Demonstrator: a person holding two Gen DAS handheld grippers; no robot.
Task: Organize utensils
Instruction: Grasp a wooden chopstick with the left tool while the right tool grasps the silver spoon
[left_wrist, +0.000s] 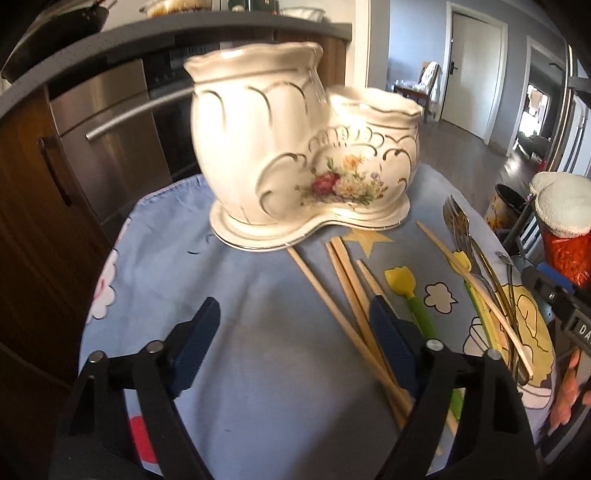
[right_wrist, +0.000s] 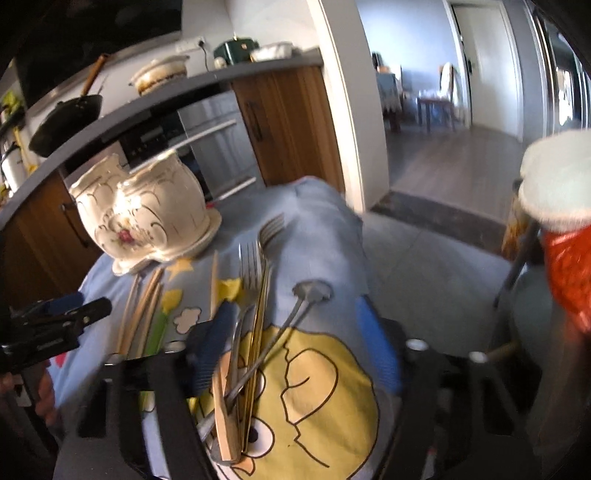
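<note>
A white floral ceramic utensil holder (left_wrist: 295, 155) with two openings stands at the far side of a small table covered by a blue cartoon cloth (left_wrist: 258, 332); it shows in the right wrist view (right_wrist: 147, 210) too. Several wooden chopsticks (left_wrist: 351, 295) lie in front of it. Forks (left_wrist: 458, 225) and a spoon lie to the right with one more chopstick. My left gripper (left_wrist: 295, 343) is open and empty just above the cloth, its right finger beside the chopsticks. My right gripper (right_wrist: 295, 350) is open above the forks (right_wrist: 255, 266) and spoon (right_wrist: 310, 291).
A steel oven front and wooden cabinets (left_wrist: 55, 166) stand behind the table. A red bag with a white top (left_wrist: 561, 229) sits at the right. The table's edge drops off to the floor on the right (right_wrist: 424, 258). A doorway opens beyond.
</note>
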